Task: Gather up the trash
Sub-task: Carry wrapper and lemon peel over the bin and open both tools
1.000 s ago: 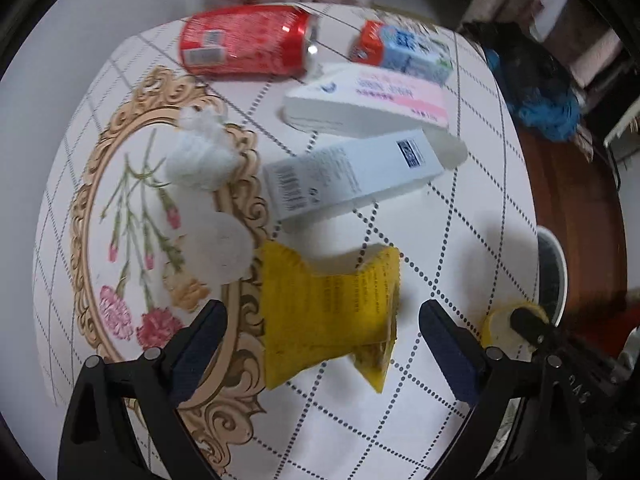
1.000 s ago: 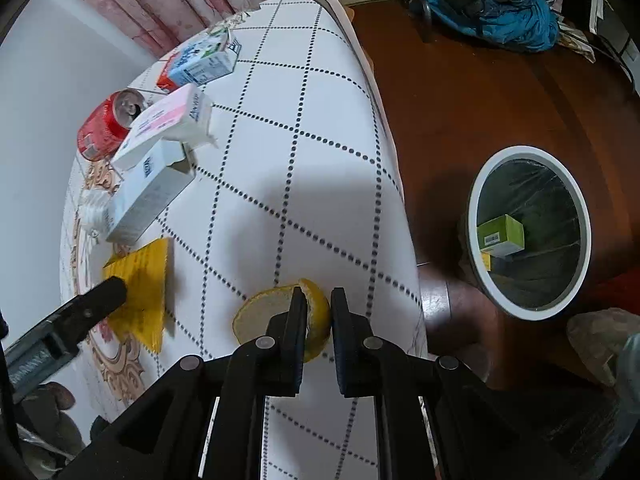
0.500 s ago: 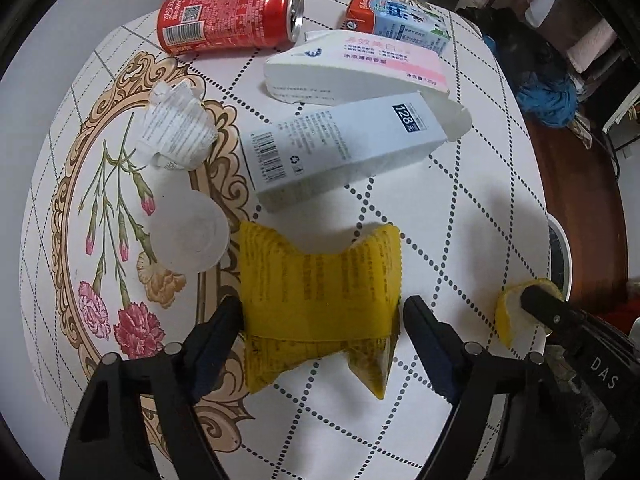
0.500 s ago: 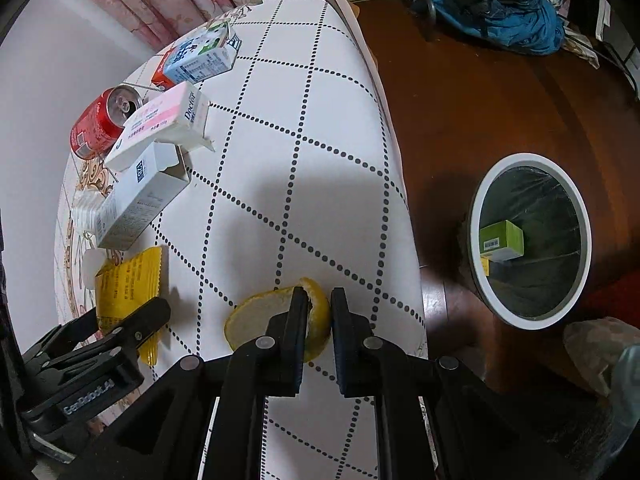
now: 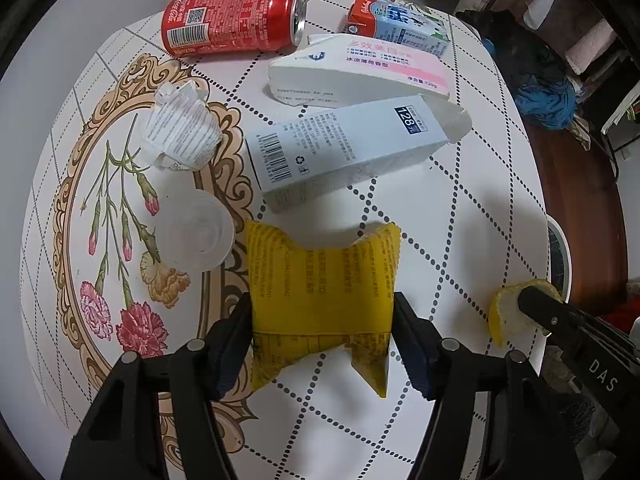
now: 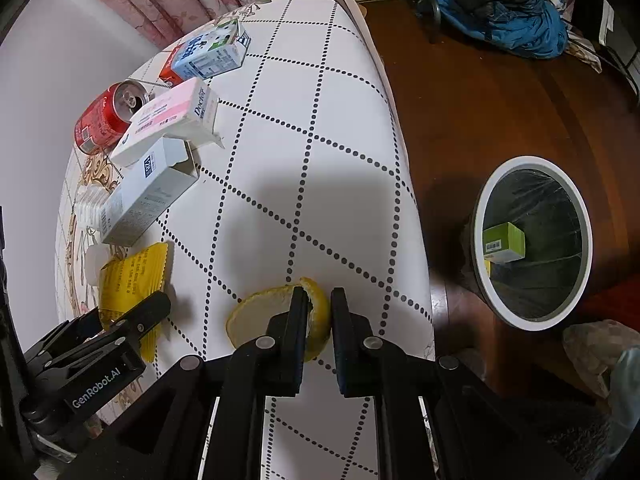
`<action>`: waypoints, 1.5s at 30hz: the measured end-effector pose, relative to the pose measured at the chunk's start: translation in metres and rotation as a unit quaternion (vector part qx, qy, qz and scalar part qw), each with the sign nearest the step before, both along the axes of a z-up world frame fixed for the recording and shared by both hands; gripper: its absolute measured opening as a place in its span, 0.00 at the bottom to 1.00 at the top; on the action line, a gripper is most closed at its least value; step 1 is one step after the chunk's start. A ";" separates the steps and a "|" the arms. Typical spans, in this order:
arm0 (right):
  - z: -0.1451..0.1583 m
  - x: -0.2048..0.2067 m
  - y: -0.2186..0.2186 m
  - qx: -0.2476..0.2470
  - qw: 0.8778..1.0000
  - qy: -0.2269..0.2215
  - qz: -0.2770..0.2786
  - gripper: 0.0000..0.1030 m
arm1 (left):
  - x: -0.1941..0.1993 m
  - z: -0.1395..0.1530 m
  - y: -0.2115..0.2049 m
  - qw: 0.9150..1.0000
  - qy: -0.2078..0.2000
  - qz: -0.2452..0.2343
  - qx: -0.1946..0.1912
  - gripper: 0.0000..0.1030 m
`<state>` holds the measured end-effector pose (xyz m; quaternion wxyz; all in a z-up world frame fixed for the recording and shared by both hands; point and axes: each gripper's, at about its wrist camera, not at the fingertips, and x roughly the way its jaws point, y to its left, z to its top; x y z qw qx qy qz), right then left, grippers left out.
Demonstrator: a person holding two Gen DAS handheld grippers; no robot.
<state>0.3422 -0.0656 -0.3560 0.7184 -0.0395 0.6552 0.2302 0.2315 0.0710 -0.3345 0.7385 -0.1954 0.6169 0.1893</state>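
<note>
A yellow packet (image 5: 320, 280) lies on the white dotted tablecloth (image 5: 460, 220). My left gripper (image 5: 322, 304) points down over it, and its closing jaws touch the packet's two side edges. From the right wrist view, the packet (image 6: 128, 272) shows beside the left gripper's finger (image 6: 152, 308). My right gripper (image 6: 320, 312) is shut on a yellow lemon peel (image 6: 256, 320) resting near the table's edge. The same peel (image 5: 504, 316) appears at the right of the left wrist view.
Behind the packet lie a blue-white box (image 5: 348, 148), a pink-white box (image 5: 360, 76), a red can (image 5: 232, 16), a milk carton (image 5: 400, 28), crumpled paper (image 5: 180, 132) and a clear plastic lid (image 5: 196, 236). A white-rimmed bin (image 6: 478, 240) on the floor holds a green box (image 6: 504, 242).
The left jaws have closed in from wide apart until they touch the yellow packet's sides. The right gripper has kept still on the lemon peel.
</note>
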 end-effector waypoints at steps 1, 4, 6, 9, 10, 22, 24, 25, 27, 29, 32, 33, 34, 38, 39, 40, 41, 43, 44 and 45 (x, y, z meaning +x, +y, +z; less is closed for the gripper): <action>0.000 -0.001 0.000 0.000 1.000 0.000 0.000 0.12 | 0.000 0.000 0.000 1.000 -0.001 0.000 0.001 0.58; 0.001 -0.001 0.000 0.002 1.000 0.001 0.000 0.12 | -0.002 0.003 -0.001 1.000 -0.005 -0.002 0.004 0.55; 0.003 -0.002 -0.001 0.005 1.000 0.001 0.000 0.12 | -0.004 0.007 -0.001 1.000 -0.009 -0.001 0.009 0.55; 0.007 -0.003 -0.003 0.010 1.000 -0.002 0.000 0.12 | -0.009 0.017 -0.002 1.000 -0.020 -0.001 0.014 0.55; 0.009 -0.003 -0.004 0.012 1.000 -0.004 0.001 0.12 | -0.010 0.021 -0.003 1.000 -0.025 -0.002 0.016 0.55; 0.047 0.005 -0.041 0.050 0.998 -0.028 -0.022 0.12 | -0.009 0.094 -0.040 0.993 -0.099 -0.036 0.049 0.54; 0.055 0.010 -0.059 0.058 0.997 -0.033 -0.034 0.12 | -0.002 0.107 -0.051 0.991 -0.113 -0.047 0.048 0.55; 0.059 0.012 -0.069 0.061 0.997 -0.036 -0.039 0.12 | 0.001 0.111 -0.057 0.990 -0.120 -0.053 0.048 0.55; 0.067 0.016 -0.088 0.066 0.996 -0.042 -0.051 0.12 | 0.009 0.123 -0.075 0.988 -0.133 -0.067 0.047 0.55; 0.073 0.023 -0.114 0.073 0.994 -0.048 -0.068 0.12 | 0.021 0.133 -0.095 0.984 -0.148 -0.085 0.044 0.55; 0.080 0.033 -0.153 0.081 0.991 -0.051 -0.097 0.12 | 0.040 0.140 -0.125 0.980 -0.161 -0.111 0.032 0.55; 0.082 0.037 -0.171 0.082 0.989 -0.053 -0.109 0.12 | 0.049 0.140 -0.139 0.979 -0.164 -0.121 0.024 0.55; 0.083 0.041 -0.188 0.081 0.988 -0.056 -0.119 0.12 | 0.057 0.138 -0.149 0.978 -0.165 -0.129 0.017 0.55; 0.076 0.060 -0.248 0.063 0.983 -0.057 -0.160 0.12 | 0.101 0.113 -0.202 0.975 -0.147 -0.165 -0.017 0.55; 0.069 0.066 -0.264 0.054 0.982 -0.054 -0.171 0.12 | 0.111 0.104 -0.211 0.975 -0.139 -0.169 -0.027 0.55; 0.060 0.073 -0.279 0.045 0.981 -0.048 -0.180 0.12 | 0.121 0.095 -0.219 0.976 -0.130 -0.172 -0.035 0.55; 0.051 0.078 -0.290 0.037 0.980 -0.041 -0.189 0.12 | 0.134 0.082 -0.229 0.976 -0.118 -0.177 -0.046 0.55; 0.028 0.091 -0.313 0.027 0.978 -0.019 -0.205 0.12 | 0.154 0.059 -0.244 0.976 -0.094 -0.187 -0.058 0.55; 0.016 0.098 -0.321 0.021 0.977 -0.009 -0.212 0.12 | 0.165 0.047 -0.250 0.976 -0.081 -0.192 -0.065 0.55; 0.004 0.104 -0.328 0.015 0.976 0.000 -0.217 0.12 | 0.176 0.036 -0.258 0.975 -0.067 -0.198 -0.070 0.56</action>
